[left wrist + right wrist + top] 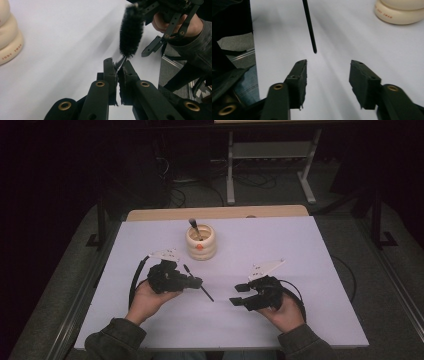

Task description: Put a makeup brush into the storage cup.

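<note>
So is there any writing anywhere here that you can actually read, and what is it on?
"JUDY SWAN", or close to it: small reddish letters on the bottom ring of the cream holder, hard to make out.
The same line on the holder in the right gripper view: too blurred to read.
Nothing else carries text.

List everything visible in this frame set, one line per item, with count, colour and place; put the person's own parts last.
Table: one, white top with a wooden far edge, centre of the high view.
Holder: one, cream, ribbed, with an orange dot, standing at mid table.
Brush in holder: one, dark, standing upright in it.
Held brush: one, black bristles on a thin black handle, clamped in the left gripper.
Desk frame: one, grey, on the floor beyond the table.
Left gripper: one, black, shut on the held brush.
Right gripper: one, black, jaws open, over bare table.
Hands: two, in dark green sleeves, near edge.
</note>
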`<state>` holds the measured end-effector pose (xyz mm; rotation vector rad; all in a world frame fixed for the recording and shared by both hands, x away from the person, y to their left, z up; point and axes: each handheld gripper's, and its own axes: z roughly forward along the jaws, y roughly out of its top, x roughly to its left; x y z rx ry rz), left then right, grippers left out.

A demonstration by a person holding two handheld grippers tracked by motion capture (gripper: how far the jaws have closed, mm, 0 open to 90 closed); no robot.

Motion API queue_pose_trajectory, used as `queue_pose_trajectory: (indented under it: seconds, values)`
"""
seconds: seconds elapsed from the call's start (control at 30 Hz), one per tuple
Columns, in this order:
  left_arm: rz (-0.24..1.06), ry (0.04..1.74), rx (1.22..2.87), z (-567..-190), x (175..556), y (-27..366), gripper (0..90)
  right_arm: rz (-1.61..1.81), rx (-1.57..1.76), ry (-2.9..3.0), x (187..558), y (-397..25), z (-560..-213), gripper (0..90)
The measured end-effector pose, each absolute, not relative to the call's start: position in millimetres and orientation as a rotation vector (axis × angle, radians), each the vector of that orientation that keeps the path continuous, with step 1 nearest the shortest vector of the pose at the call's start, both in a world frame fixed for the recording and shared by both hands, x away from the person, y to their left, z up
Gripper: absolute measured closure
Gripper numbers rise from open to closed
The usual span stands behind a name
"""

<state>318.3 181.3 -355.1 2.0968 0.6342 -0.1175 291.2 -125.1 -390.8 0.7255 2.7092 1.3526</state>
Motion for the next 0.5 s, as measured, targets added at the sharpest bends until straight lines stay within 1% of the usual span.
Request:
queue_pose_trajectory:
  seconds: [0.07,0.23,0.33,0.5]
  values:
    - [-0.117,0.642,2.11,-355.0,319.9,181.5,85.2,1.345,0.725,2.699,291.3,-129.9,-391.2,45.0]
    - [-0.098,0.646,2.125,-351.7,322.0,182.1,85.3,1.324,0.763,2.678,292.5,-140.3,-392.9,37.7]
    - [-0.1,0.641,2.117,-347.9,323.2,183.2,85.3,1.322,0.799,2.658,291.7,-147.1,-393.8,34.8]
    - [-0.076,0.639,2.134,-341.4,325.1,184.5,85.3,1.314,0.846,2.629,290.5,-159.6,-394.9,32.6]
